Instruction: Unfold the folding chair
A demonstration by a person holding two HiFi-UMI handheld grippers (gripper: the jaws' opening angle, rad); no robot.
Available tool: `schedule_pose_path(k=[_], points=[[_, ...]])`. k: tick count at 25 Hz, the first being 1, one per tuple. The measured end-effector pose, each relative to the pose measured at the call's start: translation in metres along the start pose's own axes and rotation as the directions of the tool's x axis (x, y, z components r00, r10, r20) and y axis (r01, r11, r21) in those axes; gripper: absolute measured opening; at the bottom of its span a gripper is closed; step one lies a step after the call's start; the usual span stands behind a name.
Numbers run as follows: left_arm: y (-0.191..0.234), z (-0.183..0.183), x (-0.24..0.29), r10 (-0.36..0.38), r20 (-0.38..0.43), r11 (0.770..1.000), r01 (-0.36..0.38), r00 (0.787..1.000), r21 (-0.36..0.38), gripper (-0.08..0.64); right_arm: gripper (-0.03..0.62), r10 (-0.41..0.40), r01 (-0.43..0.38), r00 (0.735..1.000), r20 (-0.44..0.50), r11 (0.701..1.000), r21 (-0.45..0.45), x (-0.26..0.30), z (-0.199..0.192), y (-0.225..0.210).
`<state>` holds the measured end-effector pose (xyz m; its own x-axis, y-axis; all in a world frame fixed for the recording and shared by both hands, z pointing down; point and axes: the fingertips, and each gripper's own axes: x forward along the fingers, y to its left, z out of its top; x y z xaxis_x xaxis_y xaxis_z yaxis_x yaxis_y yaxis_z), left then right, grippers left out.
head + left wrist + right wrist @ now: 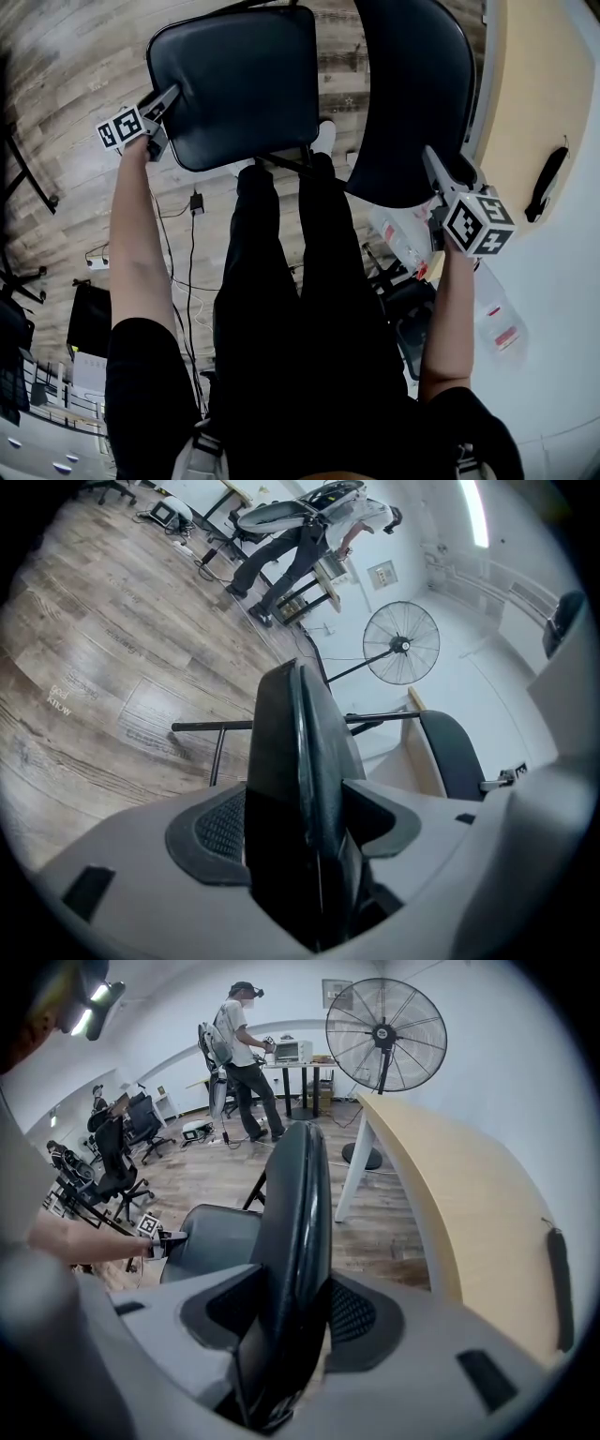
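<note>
The folding chair has a black padded seat (234, 84) and a black backrest (412, 94), seen from above over a wood floor. My left gripper (173, 94) holds the seat's left edge. In the left gripper view the seat (300, 761) stands edge-on between the jaws, and the left gripper (305, 827) has a pad against each face. My right gripper (431, 159) grips the backrest's near rim. In the right gripper view the backrest (295, 1222) fills the narrow gap of the right gripper (286, 1326). The seat (211, 1232) lies beyond it.
A beige table (534, 94) runs along the right, with a black object (547, 183) on it. A standing fan (384, 1030) and another person (244, 1054) are across the room. Office chairs (122, 1157) stand at the left. Cables (192, 202) lie on the floor.
</note>
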<state>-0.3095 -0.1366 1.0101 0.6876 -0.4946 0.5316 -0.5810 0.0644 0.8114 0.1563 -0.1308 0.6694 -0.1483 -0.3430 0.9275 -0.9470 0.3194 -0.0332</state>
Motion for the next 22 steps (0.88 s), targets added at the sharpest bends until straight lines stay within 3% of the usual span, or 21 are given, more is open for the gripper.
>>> schedule_pose_path(k=[22], points=[[0.036, 0.002, -0.012, 0.042, 0.069, 0.999, -0.040, 0.997, -0.030, 0.310, 0.189, 0.034, -0.032, 0.999, 0.041, 0.998, -0.049, 0.002, 0.005, 0.050]])
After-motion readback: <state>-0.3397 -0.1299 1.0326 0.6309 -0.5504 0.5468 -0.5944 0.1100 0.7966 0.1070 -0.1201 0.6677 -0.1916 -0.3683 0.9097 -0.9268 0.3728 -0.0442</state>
